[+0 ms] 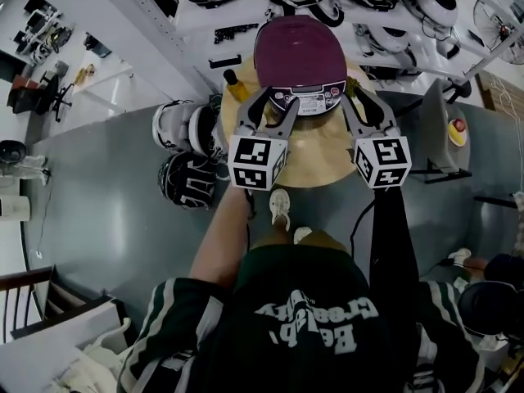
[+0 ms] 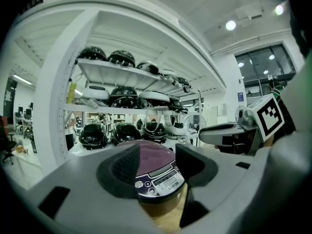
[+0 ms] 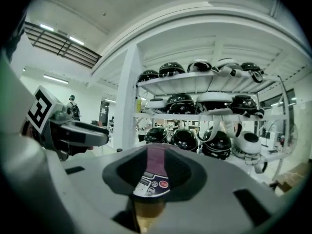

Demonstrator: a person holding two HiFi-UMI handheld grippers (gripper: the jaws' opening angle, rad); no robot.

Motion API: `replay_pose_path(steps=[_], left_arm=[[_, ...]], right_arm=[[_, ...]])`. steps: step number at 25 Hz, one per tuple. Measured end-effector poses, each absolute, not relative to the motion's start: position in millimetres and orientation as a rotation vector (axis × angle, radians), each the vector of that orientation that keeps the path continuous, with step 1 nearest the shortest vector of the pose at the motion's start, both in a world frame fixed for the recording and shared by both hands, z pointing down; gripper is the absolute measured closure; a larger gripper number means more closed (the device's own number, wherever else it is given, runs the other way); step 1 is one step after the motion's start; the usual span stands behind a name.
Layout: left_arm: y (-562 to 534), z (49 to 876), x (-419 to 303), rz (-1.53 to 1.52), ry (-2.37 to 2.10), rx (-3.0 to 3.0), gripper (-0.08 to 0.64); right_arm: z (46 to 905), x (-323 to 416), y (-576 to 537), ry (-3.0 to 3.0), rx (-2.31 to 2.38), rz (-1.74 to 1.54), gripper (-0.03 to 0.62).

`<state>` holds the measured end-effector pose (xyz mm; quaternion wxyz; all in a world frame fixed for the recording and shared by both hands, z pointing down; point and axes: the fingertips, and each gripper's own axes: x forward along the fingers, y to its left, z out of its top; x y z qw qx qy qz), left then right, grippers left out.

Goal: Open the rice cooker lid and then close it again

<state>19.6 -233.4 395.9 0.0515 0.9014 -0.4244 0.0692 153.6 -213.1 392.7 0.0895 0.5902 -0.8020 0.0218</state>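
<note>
Both apart, empty: left tongs, right tongs | rice cooker lid down, at table far edge | shelf close behind

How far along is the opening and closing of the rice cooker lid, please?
Done: nothing provable; the lid of the rice cooker lies shut. In hand: left gripper and right gripper hover at its front, jaws apart, holding nothing. Left: either the whole open-and-close or nothing; these views cannot settle which.

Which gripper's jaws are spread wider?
The left gripper: its jaws stand well apart, while the right gripper shows only a narrow gap. Neither holds anything.
</note>
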Motion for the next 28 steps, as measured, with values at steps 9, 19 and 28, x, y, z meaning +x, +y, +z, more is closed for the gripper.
replay_pose_path(steps=[9, 19, 28], left_arm=[[-161, 370, 23, 0.196, -1.414, 2.807, 0.357], [-122, 360, 26, 0.219, -1.454, 2.849, 0.420], [-96, 355, 17, 0.185, -1.513, 2.852, 0.558]], right_arm=[[372, 166, -147, -2.462, 1.777, -0.007, 0.479], [367, 157, -109, -2.446, 1.723, -0.118, 0.495], [363, 151, -85, -2.432, 1.721, -0.176, 0.589]])
